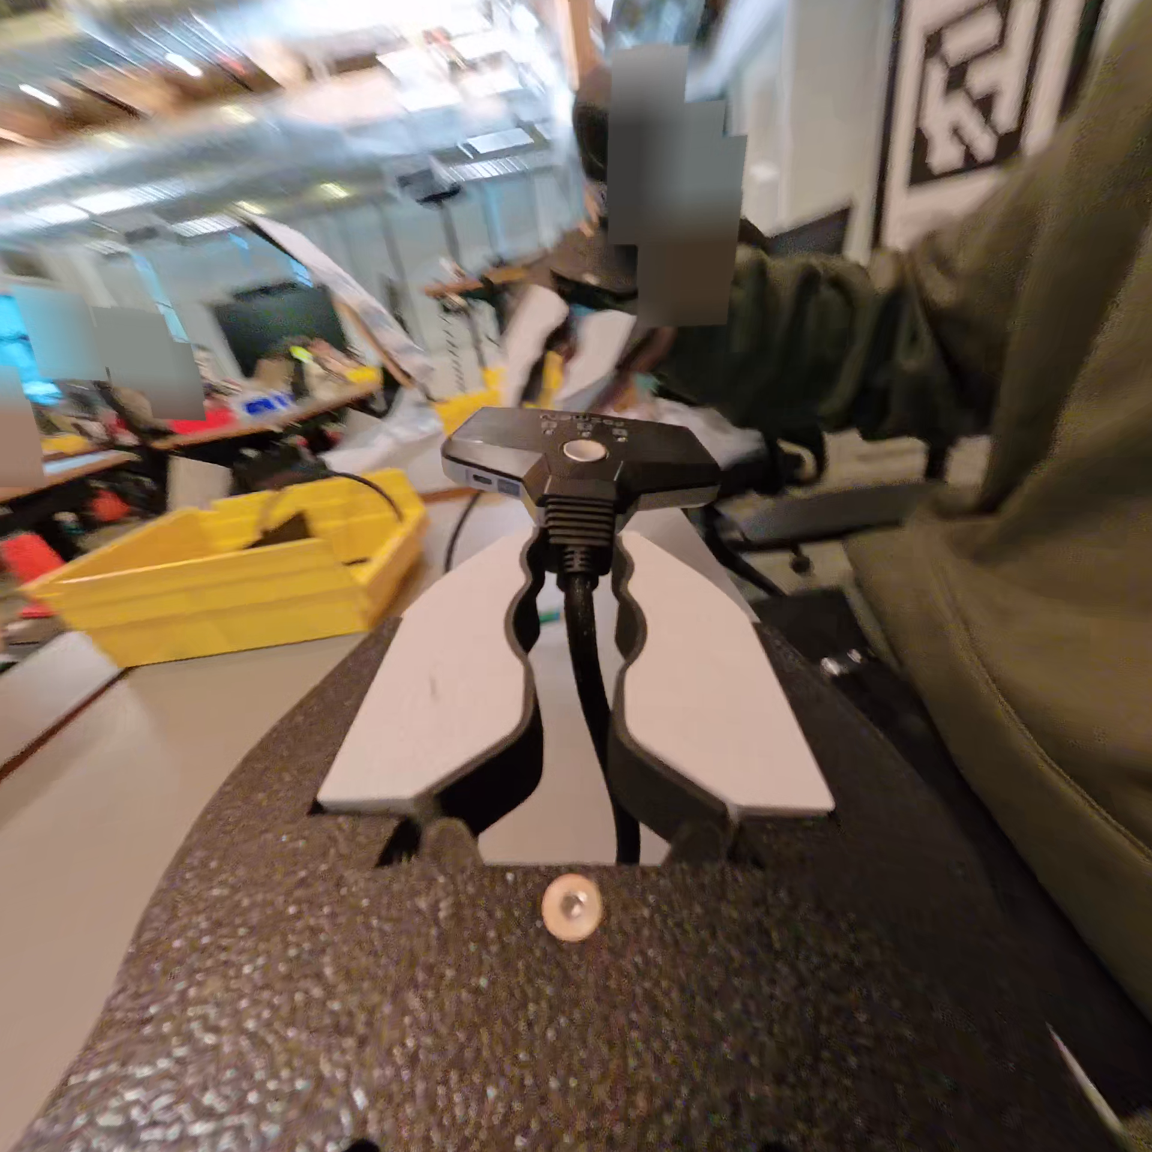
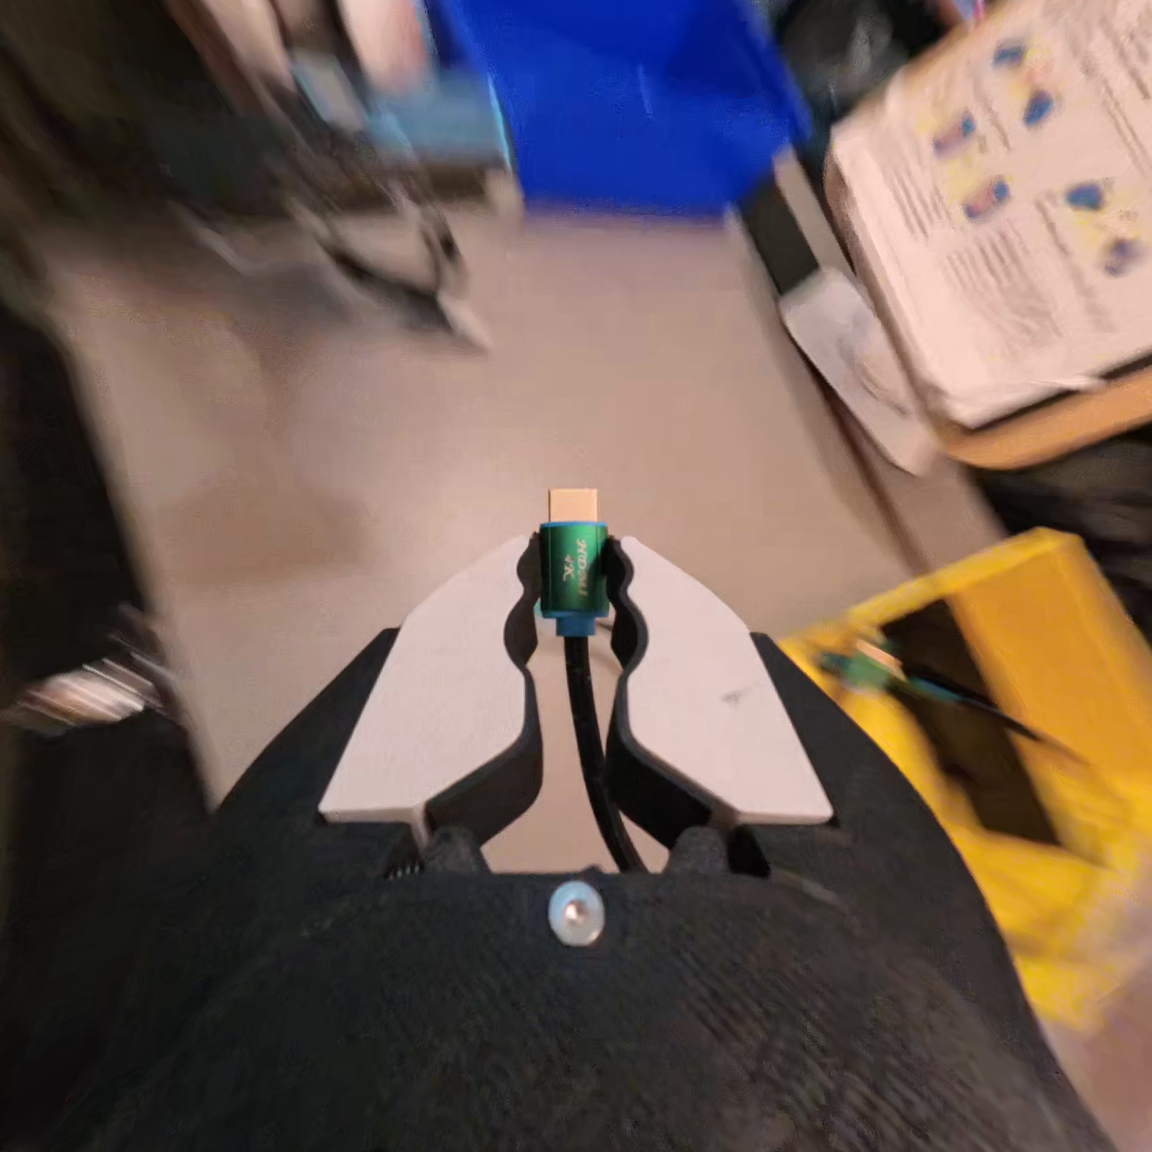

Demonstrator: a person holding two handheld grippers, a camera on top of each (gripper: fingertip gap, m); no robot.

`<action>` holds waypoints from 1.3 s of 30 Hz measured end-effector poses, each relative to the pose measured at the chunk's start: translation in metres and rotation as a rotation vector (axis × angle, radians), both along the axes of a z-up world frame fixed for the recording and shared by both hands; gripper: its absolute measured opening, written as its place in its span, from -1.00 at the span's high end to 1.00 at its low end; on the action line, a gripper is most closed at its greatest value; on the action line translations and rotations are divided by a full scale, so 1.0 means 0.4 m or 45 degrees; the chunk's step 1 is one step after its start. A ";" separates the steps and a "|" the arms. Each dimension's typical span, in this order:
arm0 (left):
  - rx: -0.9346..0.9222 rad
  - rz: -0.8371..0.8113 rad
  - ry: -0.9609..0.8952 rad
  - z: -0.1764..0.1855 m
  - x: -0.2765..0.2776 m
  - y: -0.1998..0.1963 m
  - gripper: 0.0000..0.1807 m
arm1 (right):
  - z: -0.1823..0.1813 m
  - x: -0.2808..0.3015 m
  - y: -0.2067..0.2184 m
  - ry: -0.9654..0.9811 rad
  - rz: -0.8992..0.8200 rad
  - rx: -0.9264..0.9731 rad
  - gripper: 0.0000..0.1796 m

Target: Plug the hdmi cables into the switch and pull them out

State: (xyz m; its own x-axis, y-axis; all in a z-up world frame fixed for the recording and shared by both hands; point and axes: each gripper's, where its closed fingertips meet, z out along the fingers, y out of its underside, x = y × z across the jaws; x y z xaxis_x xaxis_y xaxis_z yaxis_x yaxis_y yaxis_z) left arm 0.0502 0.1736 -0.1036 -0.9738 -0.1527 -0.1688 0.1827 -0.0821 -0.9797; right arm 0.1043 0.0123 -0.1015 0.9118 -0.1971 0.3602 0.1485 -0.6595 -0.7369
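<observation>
In the left wrist view my left gripper [image 1: 575, 548] is shut on the ribbed black strain relief of the switch's own cable [image 1: 586, 661]. The black HDMI switch [image 1: 580, 458], with a round silver button on top, sticks out past the fingertips, held up above the table. In the right wrist view my right gripper [image 2: 573, 576] is shut on the green metal body of an HDMI plug [image 2: 572, 573]. Its gold connector points forward past the fingertips and its black cable [image 2: 589, 748] runs back between the fingers. The view is blurred with motion.
A yellow bin [image 1: 237, 561] stands on the beige table [image 1: 93, 779] to the left; it also shows in the right wrist view [image 2: 997, 717] holding a second green-tipped cable [image 2: 873, 670]. A person's olive sleeve [image 1: 1028, 499] fills the right. A blue bin [image 2: 623, 106] and a printed sheet [image 2: 997, 206] lie farther off.
</observation>
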 end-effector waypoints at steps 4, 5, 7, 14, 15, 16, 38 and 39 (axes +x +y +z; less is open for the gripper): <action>-0.051 0.030 -0.018 0.025 0.009 -0.030 0.78 | 0.053 0.028 -0.005 -0.060 -0.037 0.079 0.77; -0.031 0.050 -0.038 0.027 0.009 -0.032 0.78 | 0.072 0.046 -0.010 -0.097 -0.074 0.122 0.77; -0.027 0.140 -0.046 0.044 0.023 -0.012 0.78 | 0.124 0.087 -0.035 -0.164 -0.148 0.222 0.77; -0.146 0.172 -0.034 0.067 0.027 0.063 0.78 | 0.327 0.267 -0.158 -0.311 -0.417 0.612 0.77; -0.149 0.170 -0.040 0.067 0.026 0.065 0.78 | 0.339 0.303 -0.184 -0.325 -0.488 0.652 0.77; -0.146 0.170 -0.040 0.066 0.026 0.065 0.78 | 0.338 0.337 -0.205 -0.310 -0.543 0.686 0.77; -0.112 0.049 0.012 0.026 0.016 0.032 0.78 | 0.017 0.647 -0.199 -0.208 -0.623 0.791 0.78; -0.109 0.045 0.013 0.025 0.015 0.033 0.78 | -0.032 0.637 -0.185 -0.198 -0.574 0.644 0.78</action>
